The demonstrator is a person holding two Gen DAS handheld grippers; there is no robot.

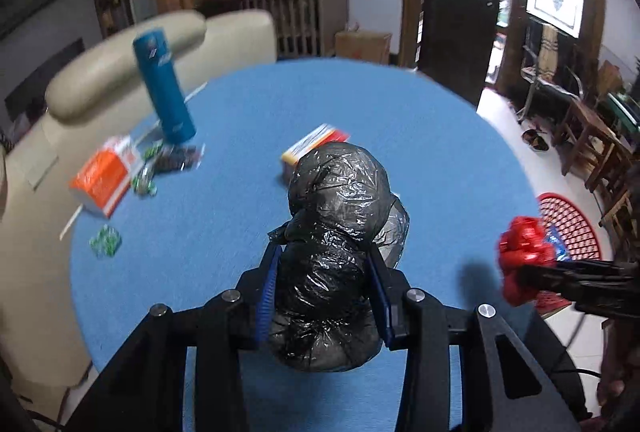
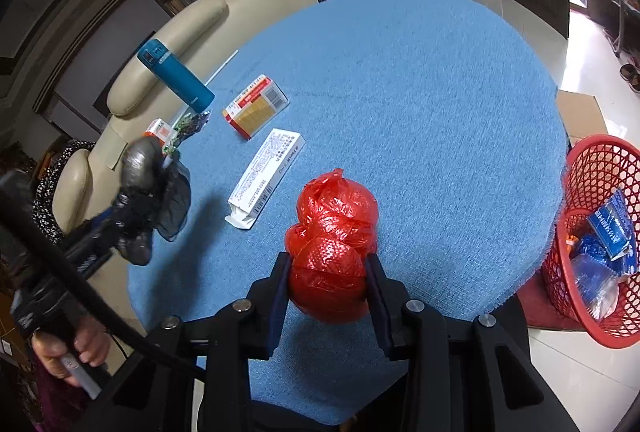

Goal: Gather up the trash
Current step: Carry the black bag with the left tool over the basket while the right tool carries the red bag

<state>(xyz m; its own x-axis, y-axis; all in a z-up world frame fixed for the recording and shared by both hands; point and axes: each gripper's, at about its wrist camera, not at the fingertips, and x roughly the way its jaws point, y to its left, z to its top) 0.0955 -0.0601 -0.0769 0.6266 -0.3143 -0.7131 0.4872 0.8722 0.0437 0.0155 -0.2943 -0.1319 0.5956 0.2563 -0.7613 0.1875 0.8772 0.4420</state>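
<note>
Left claw [image 1: 322, 296] grips black bag [image 1: 336, 232], right claw [image 2: 327, 290] red bag [image 2: 334, 244]

Two handheld grippers angle downward, side by side. The left gripper [image 1: 322, 284] is clamped on a crumpled black bag [image 1: 336, 232]; the right gripper [image 2: 330, 286] pinches a red bag [image 2: 334, 244] — a hand [image 2: 70, 352] grips the left handle.

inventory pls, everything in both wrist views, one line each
black bag bundle: 1, black, held by left gripper
red bag bundle: 1, red, held by right gripper
basket: 1, red mesh, on floor right of table, trash inside
bottle: 1, teal, table's far left
cartons: 3, orange or white, on table
wrappers: several, green, near bottle
table: 1, blue cloth
left gripper: 1, black
right gripper: 1, black
</note>
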